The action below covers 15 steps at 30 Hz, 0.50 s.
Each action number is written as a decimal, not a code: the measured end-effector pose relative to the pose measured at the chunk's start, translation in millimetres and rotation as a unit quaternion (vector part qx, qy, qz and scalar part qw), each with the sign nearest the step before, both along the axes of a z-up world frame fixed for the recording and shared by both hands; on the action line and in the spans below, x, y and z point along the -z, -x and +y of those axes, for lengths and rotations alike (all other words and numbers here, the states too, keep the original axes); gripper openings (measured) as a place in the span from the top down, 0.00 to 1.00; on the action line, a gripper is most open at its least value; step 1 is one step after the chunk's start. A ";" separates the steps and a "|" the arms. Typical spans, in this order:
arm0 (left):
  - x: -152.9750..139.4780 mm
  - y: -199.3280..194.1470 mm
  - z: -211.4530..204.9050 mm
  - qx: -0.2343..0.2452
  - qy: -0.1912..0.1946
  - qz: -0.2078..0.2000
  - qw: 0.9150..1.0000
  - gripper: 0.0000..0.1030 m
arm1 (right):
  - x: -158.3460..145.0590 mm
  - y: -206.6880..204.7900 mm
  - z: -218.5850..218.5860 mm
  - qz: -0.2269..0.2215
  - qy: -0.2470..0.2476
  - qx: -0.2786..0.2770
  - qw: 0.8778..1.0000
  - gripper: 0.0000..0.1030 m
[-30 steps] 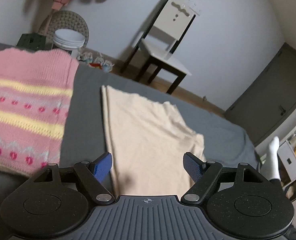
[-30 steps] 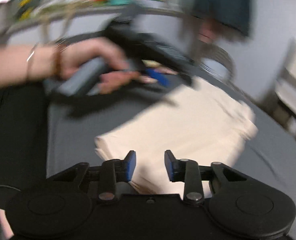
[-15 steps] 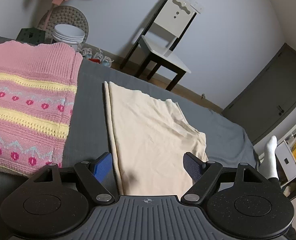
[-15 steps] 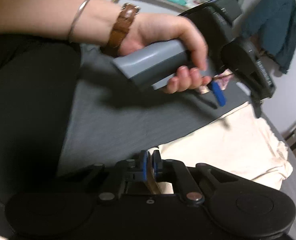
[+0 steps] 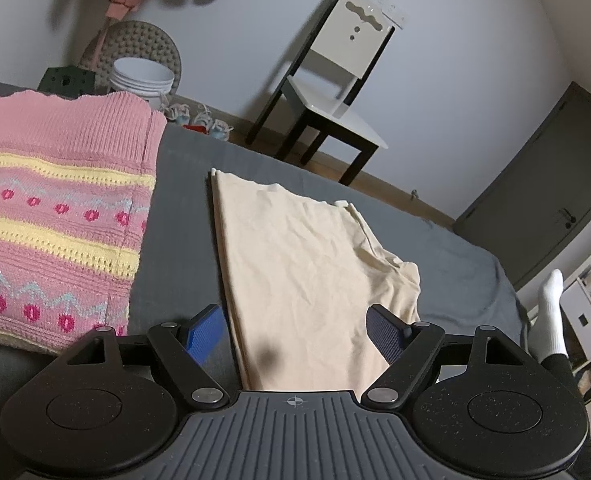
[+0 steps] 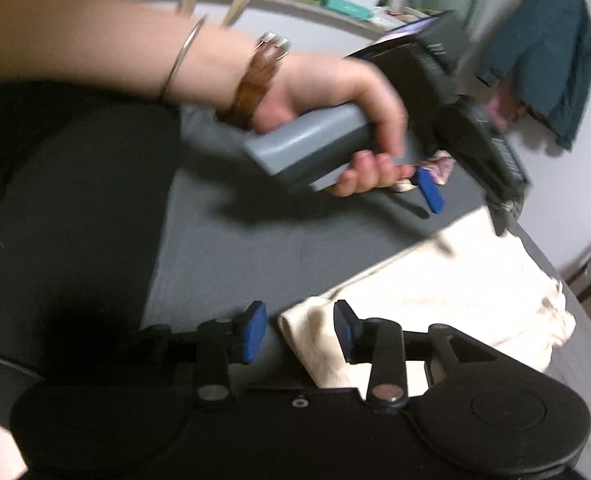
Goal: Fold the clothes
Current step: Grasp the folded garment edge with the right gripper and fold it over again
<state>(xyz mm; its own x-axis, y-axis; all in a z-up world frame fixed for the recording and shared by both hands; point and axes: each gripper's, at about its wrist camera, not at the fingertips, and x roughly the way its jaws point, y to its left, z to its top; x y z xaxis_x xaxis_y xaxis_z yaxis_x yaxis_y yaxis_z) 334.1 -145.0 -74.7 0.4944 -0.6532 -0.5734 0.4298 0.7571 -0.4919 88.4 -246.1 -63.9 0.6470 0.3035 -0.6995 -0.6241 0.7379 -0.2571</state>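
Observation:
A folded cream garment (image 5: 299,268) lies on the grey bed cover (image 5: 183,184), its near end under my left gripper (image 5: 295,330). That gripper hangs open above the cloth, blue pads wide apart. In the right wrist view the same cream garment (image 6: 447,296) lies ahead, one folded corner between the pads of my right gripper (image 6: 300,330), which is open. A hand (image 6: 335,120) holds the left gripper's grey handle above the bed.
A folded pink knitted sweater (image 5: 55,216) with yellow stripes lies left of the cream garment. Beyond the bed stand a white chair with black legs (image 5: 335,92), stacked white buckets (image 5: 143,80) and a dark door (image 5: 547,204). A white-socked foot (image 5: 549,312) shows at right.
My right gripper, shut half a second ago, has opened beside the garment's corner. The left gripper has held open and drifted slightly over the cream cloth.

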 end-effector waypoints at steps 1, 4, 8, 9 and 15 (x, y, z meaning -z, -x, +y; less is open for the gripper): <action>-0.4 0.6 -0.3 0.001 0.001 -0.003 1.000 0.23 | -4.9 -0.2 -7.5 0.001 -0.006 0.014 1.000 0.62; -1.1 2.5 -1.8 0.014 0.014 -0.013 1.000 0.23 | -10.7 -1.2 -43.5 0.020 0.000 0.065 0.998 0.61; 3.8 -1.4 -9.9 0.053 0.066 0.007 0.996 0.23 | -1.8 0.7 -76.5 0.045 -0.008 0.066 0.997 0.61; 5.8 -3.3 -13.5 0.063 0.075 0.014 0.995 0.23 | 0.2 -0.7 -82.1 0.049 -0.019 0.066 0.996 0.59; 24.8 -16.3 -40.4 0.080 0.014 0.007 0.997 0.23 | 10.0 -3.6 -95.9 0.090 -0.064 0.082 0.991 0.55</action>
<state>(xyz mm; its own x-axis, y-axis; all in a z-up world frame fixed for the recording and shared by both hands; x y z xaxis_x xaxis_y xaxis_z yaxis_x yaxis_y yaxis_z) 350.4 -185.3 -99.5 0.3753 -0.7382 -0.5605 0.5368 0.6661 -0.5178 92.0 -342.0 -73.9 0.5631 0.2981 -0.7708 -0.5204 0.8524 -0.0506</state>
